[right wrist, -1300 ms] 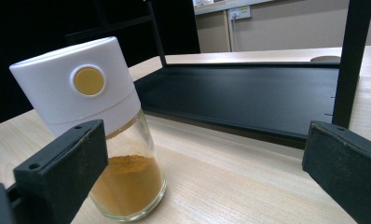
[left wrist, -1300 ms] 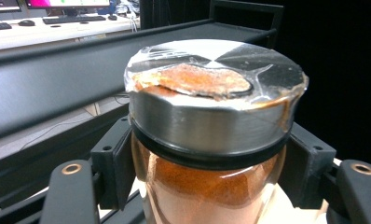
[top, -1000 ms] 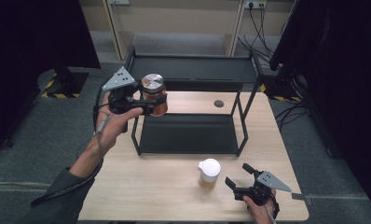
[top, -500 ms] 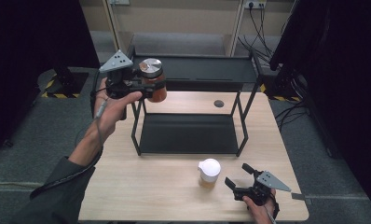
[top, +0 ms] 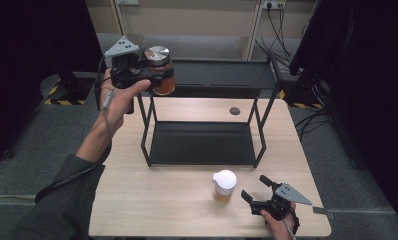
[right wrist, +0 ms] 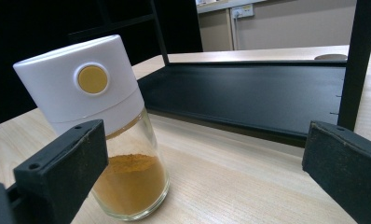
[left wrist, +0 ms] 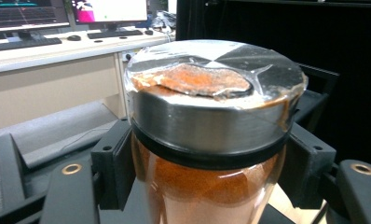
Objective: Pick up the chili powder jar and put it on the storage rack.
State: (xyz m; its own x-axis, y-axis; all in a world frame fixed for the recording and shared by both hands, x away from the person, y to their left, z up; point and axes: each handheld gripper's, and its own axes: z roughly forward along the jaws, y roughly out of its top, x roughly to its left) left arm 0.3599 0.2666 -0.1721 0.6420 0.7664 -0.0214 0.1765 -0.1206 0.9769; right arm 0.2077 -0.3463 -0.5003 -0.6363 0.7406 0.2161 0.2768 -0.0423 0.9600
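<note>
Above the rack's (top: pixel 217 75) top shelf | spice jar (top: pixel 160 70) is clamped by left gripper (top: pixel 152 75) jaws | right gripper (top: pixel 259 192) jaws are spread beside white-capped jar (top: pixel 224 183) on desk (top: pixel 162 200)

The high view is evenly lit from above, the table (top: pixel 187 200) pale and bright, its surroundings falling to near-black; shadows are soft. In the left gripper view the jar's metal lid (left wrist: pixel 211 93) carries glare, the background slightly blurred; the right gripper view is sharp, its near edges soft.
</note>
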